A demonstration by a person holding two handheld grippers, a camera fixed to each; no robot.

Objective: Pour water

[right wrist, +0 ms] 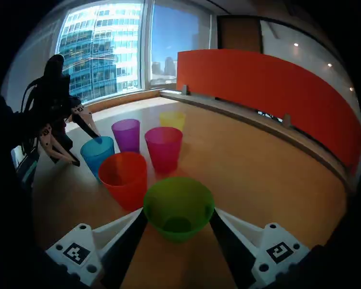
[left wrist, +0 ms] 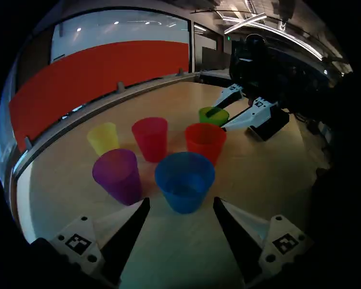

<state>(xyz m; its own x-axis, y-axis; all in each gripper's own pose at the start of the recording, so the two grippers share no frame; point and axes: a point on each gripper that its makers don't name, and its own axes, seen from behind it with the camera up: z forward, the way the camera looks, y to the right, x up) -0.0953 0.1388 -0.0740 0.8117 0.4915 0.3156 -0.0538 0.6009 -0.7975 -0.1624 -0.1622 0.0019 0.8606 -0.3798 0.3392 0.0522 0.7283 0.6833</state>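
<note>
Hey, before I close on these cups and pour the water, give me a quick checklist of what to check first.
1. Blue cup between the left gripper fingers: ok, roughly centred and upright.
2. Left grip on it: not ok, jaws open with gaps on both sides.
3. Green cup between the right gripper fingers: ok, upright.
4. Right grip on it: not ok, jaws wide and no squeeze is visible.
5. Water in either cup: cannot tell.
6. Room to lift: probably not ok. The purple cup crowds the blue one and the orange cup crowds the green one.
</note>
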